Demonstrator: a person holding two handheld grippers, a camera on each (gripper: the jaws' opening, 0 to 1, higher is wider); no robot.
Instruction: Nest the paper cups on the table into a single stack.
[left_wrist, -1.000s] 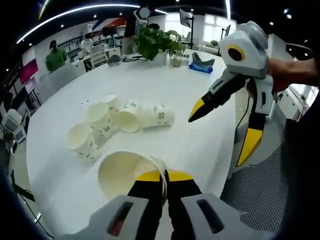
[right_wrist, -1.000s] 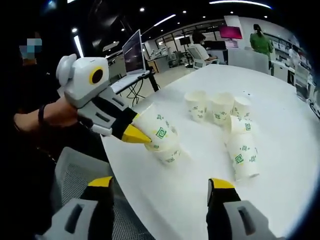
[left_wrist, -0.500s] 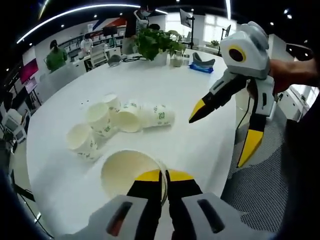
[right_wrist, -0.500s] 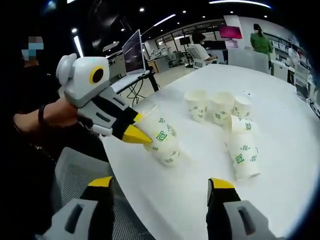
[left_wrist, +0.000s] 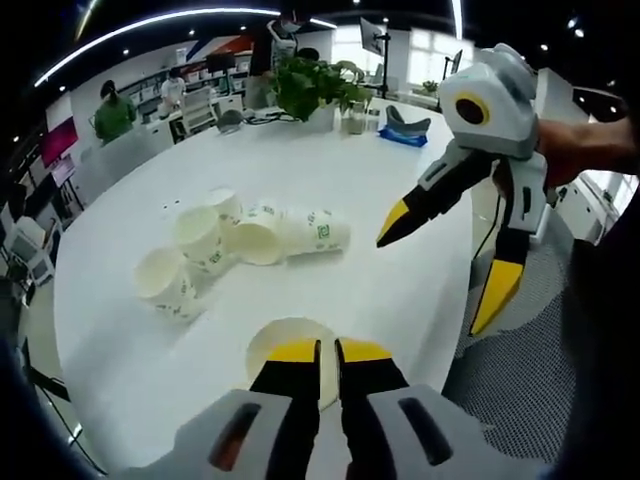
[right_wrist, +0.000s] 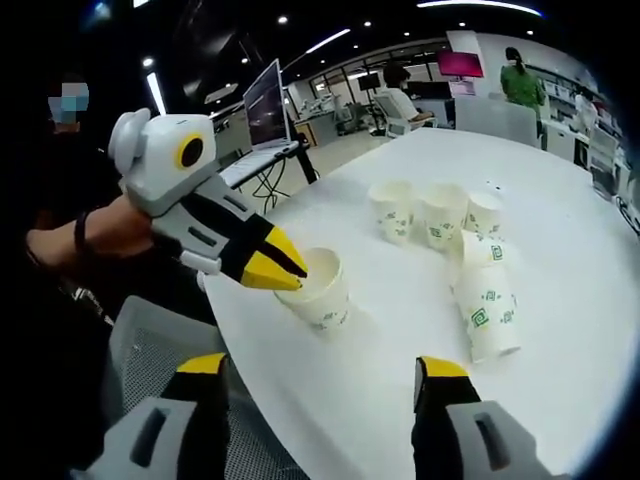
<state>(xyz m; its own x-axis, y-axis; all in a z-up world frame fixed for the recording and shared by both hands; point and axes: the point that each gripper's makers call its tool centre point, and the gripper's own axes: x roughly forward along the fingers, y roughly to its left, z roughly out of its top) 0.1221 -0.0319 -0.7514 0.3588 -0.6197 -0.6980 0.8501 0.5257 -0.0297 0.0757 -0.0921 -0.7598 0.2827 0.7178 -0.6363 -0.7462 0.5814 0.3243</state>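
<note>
A white paper cup (left_wrist: 287, 340) with green print stands upright near the table's near edge. My left gripper (left_wrist: 328, 352) is shut on its rim. In the right gripper view the same cup (right_wrist: 318, 292) sits mouth up with the left gripper (right_wrist: 279, 268) pinching its near lip. Several more cups (left_wrist: 200, 238) lie and stand in a cluster further in, and one nested pair (right_wrist: 485, 305) lies on its side. My right gripper (right_wrist: 320, 372) is open and holds nothing. It hovers off the table's edge (left_wrist: 441, 266), right of the cluster.
The round white table (left_wrist: 330, 165) carries a potted plant (left_wrist: 312, 85) and a blue item (left_wrist: 403, 128) at its far side. A laptop (right_wrist: 265, 100) stands on a desk beyond. People stand far off. A grey mesh chair (right_wrist: 150, 335) sits beside the table edge.
The cup in my left gripper has swung from tilted on its side to upright, mouth up, on the table. The right gripper has barely moved.
</note>
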